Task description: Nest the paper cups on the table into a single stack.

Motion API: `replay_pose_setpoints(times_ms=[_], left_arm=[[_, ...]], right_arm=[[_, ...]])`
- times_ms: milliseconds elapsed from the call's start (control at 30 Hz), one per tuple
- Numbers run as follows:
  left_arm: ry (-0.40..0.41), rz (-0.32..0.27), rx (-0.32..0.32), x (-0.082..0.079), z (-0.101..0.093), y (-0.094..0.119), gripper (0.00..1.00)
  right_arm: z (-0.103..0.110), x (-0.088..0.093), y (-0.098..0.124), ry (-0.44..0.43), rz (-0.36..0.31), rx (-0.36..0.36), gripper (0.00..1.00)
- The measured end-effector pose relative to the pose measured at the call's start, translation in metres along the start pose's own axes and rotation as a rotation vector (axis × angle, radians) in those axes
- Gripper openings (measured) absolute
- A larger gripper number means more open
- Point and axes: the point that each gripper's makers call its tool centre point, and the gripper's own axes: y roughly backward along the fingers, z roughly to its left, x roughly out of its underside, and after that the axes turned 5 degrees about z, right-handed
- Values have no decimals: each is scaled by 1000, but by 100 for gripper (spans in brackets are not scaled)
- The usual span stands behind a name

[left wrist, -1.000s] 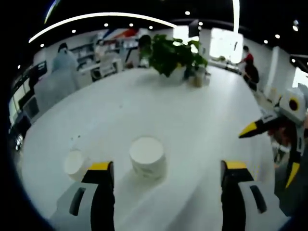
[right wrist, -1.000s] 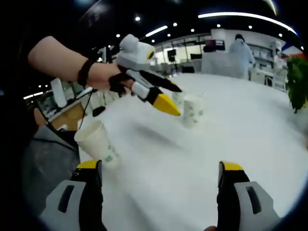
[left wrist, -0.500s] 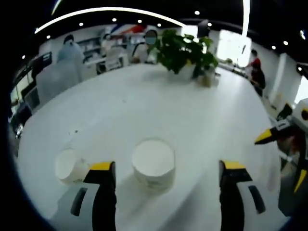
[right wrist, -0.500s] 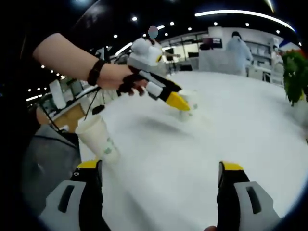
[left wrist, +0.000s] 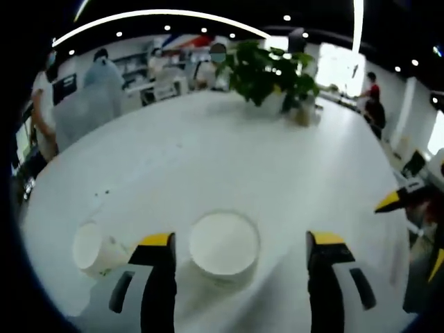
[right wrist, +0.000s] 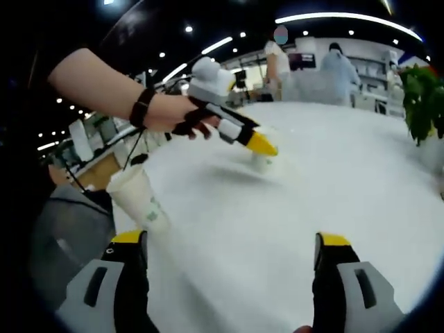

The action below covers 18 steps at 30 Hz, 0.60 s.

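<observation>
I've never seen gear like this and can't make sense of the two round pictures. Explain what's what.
A person holds a hand tool with two yellow-tipped jaws in each hand, and a fisheye camera rides on each tool. The left gripper view looks along the left gripper, whose open jaws stand either side of a paper cup on the white table; a second cup sits just outside them. The right gripper view looks along the right gripper, open and holding nothing. A third cup stands near its left jaw. There you also see the person's hand bringing the left tool over the far cups. A potted plant stands farther back.
</observation>
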Motion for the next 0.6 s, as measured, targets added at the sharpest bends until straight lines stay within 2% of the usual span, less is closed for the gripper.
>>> replay_pose_setpoints(times_ms=[133, 333, 533, 600], left_arm=[[14, 5, -10, 1, 4, -1, 72], [26, 13, -6, 2, 7, -2, 62], [29, 32, -1, 6, 7, -3, 50], [22, 33, 6, 7, 6, -3, 43]], right_arm=[[0, 0, -1, -4, -3, -1, 98], [-1, 2, 0, -10, -3, 2, 98], [-2, 4, 1, -19, -3, 9, 98], [-2, 3, 1, -23, -8, 9, 98]])
